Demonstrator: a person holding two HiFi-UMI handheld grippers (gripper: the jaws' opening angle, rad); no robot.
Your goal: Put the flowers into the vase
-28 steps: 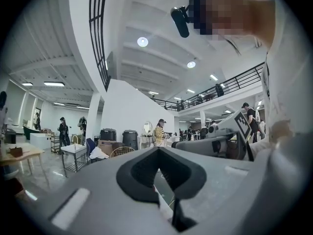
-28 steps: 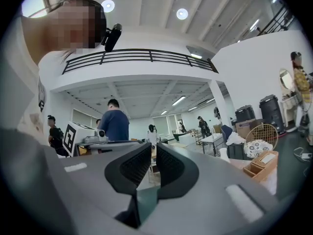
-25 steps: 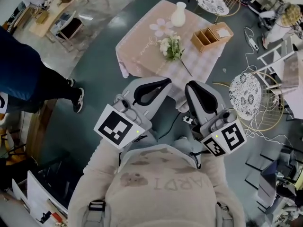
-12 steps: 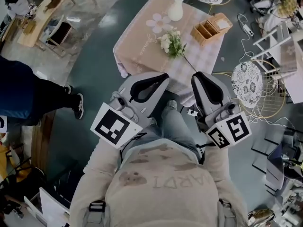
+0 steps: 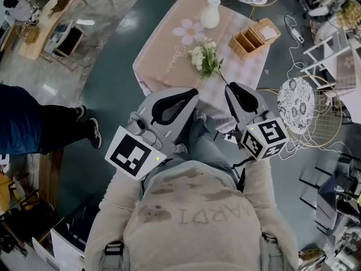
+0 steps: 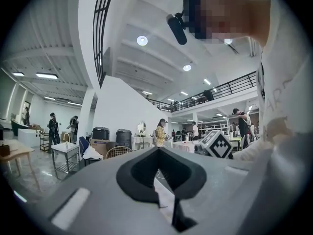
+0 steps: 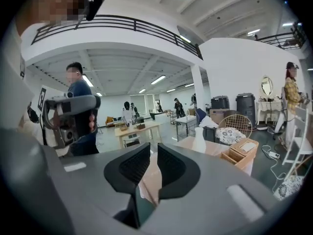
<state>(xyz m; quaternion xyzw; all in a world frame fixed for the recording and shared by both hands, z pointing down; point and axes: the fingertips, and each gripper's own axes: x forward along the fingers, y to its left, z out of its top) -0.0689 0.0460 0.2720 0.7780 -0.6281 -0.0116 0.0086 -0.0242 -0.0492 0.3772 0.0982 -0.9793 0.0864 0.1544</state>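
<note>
In the head view, a white vase (image 5: 210,13) stands at the far side of a pink-clothed table (image 5: 163,66). A bunch of white flowers with green leaves (image 5: 204,58) lies on the cloth nearer me, its stem pointing toward me. Both grippers hang short of the table's near edge, over my legs. My left gripper (image 5: 196,90) is shut and holds nothing, its tips touching (image 6: 157,148). My right gripper (image 5: 228,88) holds nothing either, with only a thin slit between its pads (image 7: 153,148). The right gripper view shows the vase (image 7: 199,140) ahead; the flowers are hidden there.
A wooden divided box (image 5: 252,38) sits on the table's right side, also in the right gripper view as the box (image 7: 242,151). Wire chairs with patterned cushions (image 5: 296,103) stand to the right. A bystander's legs (image 5: 39,126) are at the left. Cables lie on the floor at right.
I have stepped a little closer to the table. Both grippers stay raised before me; the right one's marker cube has turned and shifted left. The bystander at left has shifted lower in view.
</note>
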